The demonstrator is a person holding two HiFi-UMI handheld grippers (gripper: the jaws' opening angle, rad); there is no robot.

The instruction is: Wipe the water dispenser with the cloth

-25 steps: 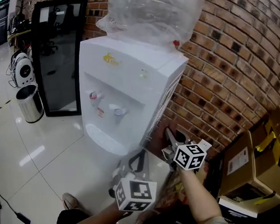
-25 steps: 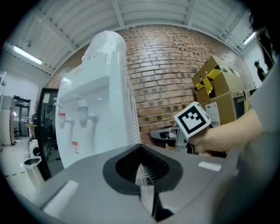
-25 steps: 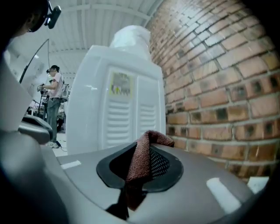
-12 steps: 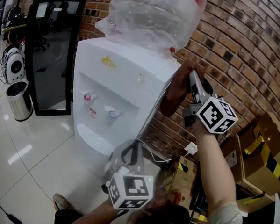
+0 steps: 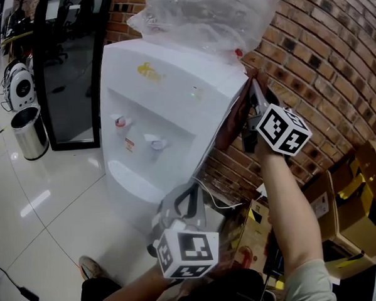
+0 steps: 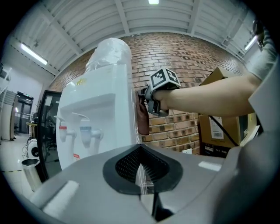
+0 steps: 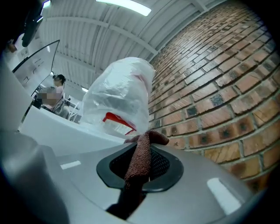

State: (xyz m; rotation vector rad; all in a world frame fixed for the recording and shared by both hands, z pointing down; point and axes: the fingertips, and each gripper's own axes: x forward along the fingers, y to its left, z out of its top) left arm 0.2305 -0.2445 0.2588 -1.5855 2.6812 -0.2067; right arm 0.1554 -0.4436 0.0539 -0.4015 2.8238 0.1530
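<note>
The white water dispenser (image 5: 153,92) stands against a brick wall, with a plastic-wrapped bottle (image 5: 206,17) on top. My right gripper (image 5: 253,90) is up at the dispenser's upper right side and is shut on a brown cloth (image 5: 232,124). The cloth hangs against that side panel. The right gripper view shows the cloth (image 7: 140,157) pinched between the jaws, with the bottle (image 7: 122,96) beyond. My left gripper (image 5: 184,200) is held low in front of the dispenser's base, jaws together and empty. Its own view shows the dispenser (image 6: 100,118) and the cloth (image 6: 142,120).
A black glass-door cabinet (image 5: 70,65) and a steel bin (image 5: 29,133) stand to the dispenser's left. Cardboard boxes (image 5: 360,194) are stacked at the right by the brick wall (image 5: 321,58). A cable (image 5: 12,282) lies on the shiny floor at lower left.
My right gripper has risen with the cloth from low beside the dispenser's base to its upper right side. The left gripper has stayed low in front of the base.
</note>
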